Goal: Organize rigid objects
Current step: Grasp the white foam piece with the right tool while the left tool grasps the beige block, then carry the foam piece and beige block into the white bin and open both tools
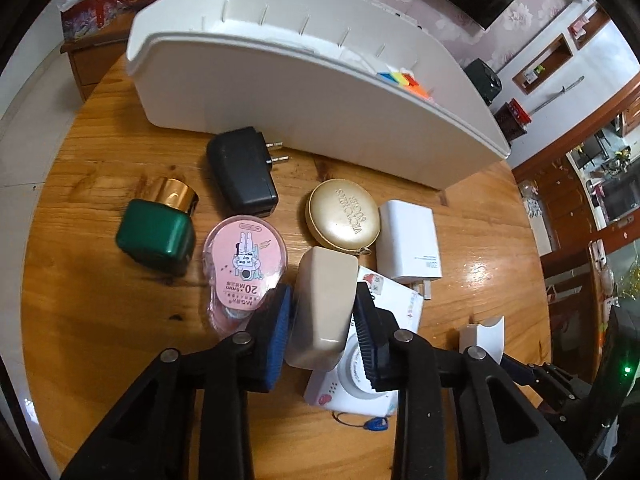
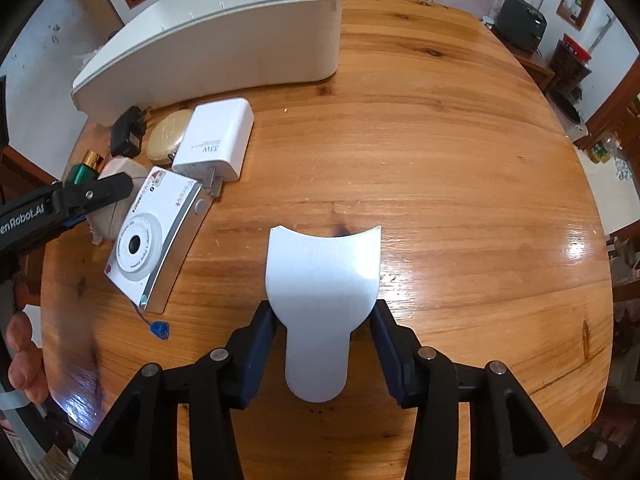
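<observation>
Left claw [image 1: 322,312]: clamped on a beige rounded case [image 1: 322,304], blue pads pressed against both its long sides; the case is held tilted over the white toy camera [image 1: 352,376].

Right claw [image 2: 322,344]: a white scoop-shaped piece [image 2: 320,300] sits between the fingers, its narrow stem toward the camera and its flared end pointing away over the worktop [image 2: 440,160]. Whether the pads actually press on it cannot be told; small gaps appear at both sides of the stem.

Around the left claw, on the wooden worktop: a pink correction-tape dispenser [image 1: 242,268] just to the left, touching or nearly touching the left pad; a gold round compact [image 1: 344,214] just beyond the case; a white charger block [image 1: 410,240] beside the compact, its prongs by the camera's corner.

Farther out: a black plug adapter [image 1: 242,170], a green bottle with gold cap [image 1: 158,226] lying on its side.

Beyond all, a long white bin [image 1: 300,80] is stood near the worktop's far edge, coloured tabs visible inside.
</observation>
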